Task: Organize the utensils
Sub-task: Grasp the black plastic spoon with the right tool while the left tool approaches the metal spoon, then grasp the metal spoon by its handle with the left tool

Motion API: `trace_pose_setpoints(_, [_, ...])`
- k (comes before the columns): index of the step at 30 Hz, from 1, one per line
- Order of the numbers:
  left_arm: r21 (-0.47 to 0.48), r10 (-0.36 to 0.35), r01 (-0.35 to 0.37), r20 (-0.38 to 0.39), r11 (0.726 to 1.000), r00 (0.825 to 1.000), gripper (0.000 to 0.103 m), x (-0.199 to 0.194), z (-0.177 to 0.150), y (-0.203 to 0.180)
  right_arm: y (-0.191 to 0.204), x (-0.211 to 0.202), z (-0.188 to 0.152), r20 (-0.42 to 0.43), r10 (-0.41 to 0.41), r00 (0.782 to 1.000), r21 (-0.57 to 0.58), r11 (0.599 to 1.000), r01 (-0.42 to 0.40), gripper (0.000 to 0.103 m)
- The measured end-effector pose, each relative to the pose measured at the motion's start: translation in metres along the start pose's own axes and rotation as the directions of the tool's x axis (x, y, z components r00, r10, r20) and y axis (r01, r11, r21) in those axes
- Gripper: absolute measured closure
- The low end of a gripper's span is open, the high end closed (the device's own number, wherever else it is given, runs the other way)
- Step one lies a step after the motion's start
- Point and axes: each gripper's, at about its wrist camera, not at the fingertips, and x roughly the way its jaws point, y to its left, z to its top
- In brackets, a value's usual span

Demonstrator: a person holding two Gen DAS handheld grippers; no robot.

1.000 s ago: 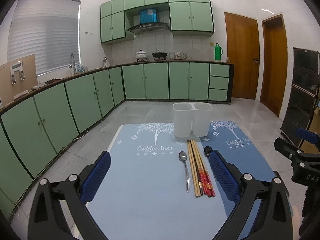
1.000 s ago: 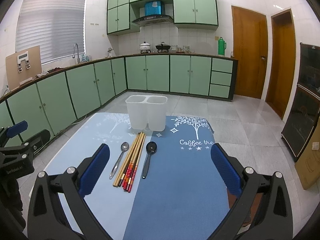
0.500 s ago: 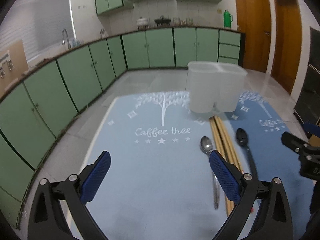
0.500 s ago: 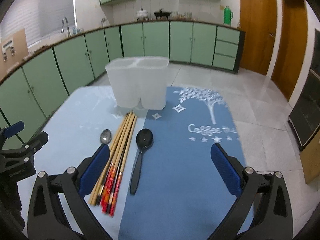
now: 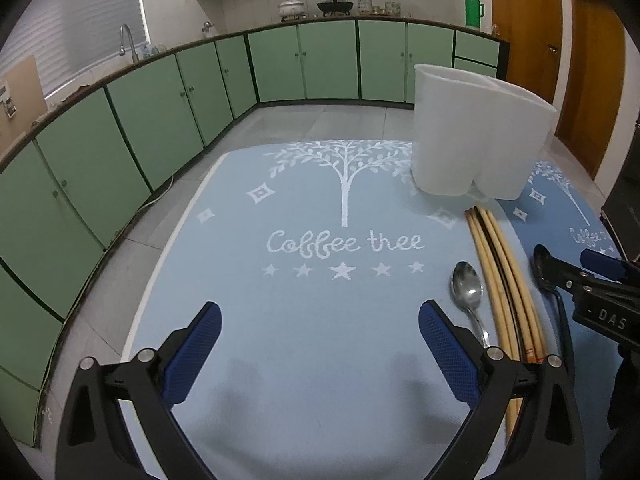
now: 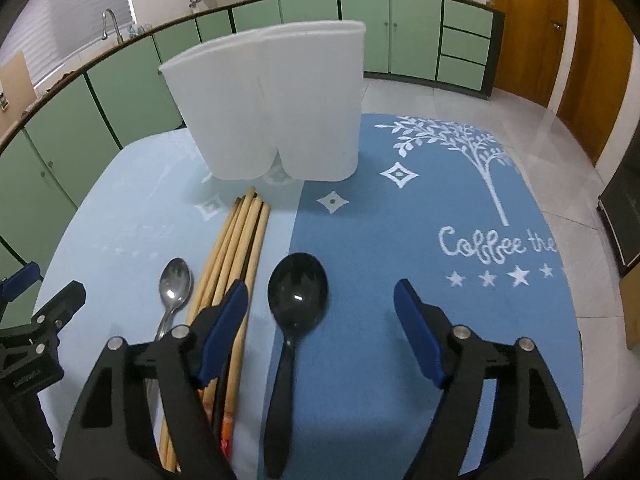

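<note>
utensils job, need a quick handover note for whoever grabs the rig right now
Left gripper: open, empty, over bare light-blue mat, left of the metal spoon.
Right gripper: open, jaws have just been closing, black spoon between them, not gripped.
Things: metal spoon, chopsticks and black spoon lie side by side on the mats; white holder stands behind them.
Done: nothing looks sorted.
Left: likely grip black spoon first, then move every utensil into the holder.
</note>
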Motion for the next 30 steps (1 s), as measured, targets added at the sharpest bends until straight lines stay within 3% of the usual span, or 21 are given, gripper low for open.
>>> trace_pose_setpoints(5, [0.008, -0.022, 0.022, -0.009, 1.0, 1.0, 0.006, 0.005, 0.004, -0.003, -0.001, 0.014, -0.002, -0.044, 0.014, 0.999, 0.026, 1.0, -0.013, 0.05])
trace_pose_setpoints(9, [0.016, -0.052, 0.052, -0.017, 0.998, 0.999, 0.006, 0.008, 0.006, -0.013, 0.004, 0.017, 0.0, -0.029, -0.006, 1.0, -0.004, 1.0, 0.006, 0.069])
trace_pose_setpoints(17, [0.054, -0.115, 0.118, -0.048, 0.992, 0.992, 0.006, 0.021, 0.007, -0.048, -0.02, 0.01, 0.002, -0.039, 0.013, 0.999, 0.025, 1.0, -0.012, 0.07])
trace_pose_setpoints(30, [0.051, -0.07, 0.076, -0.124, 0.996, 0.99, 0.006, 0.06, 0.023, -0.074, -0.029, 0.01, 0.0, -0.037, 0.01, 0.999, -0.007, 1.0, -0.011, 0.069])
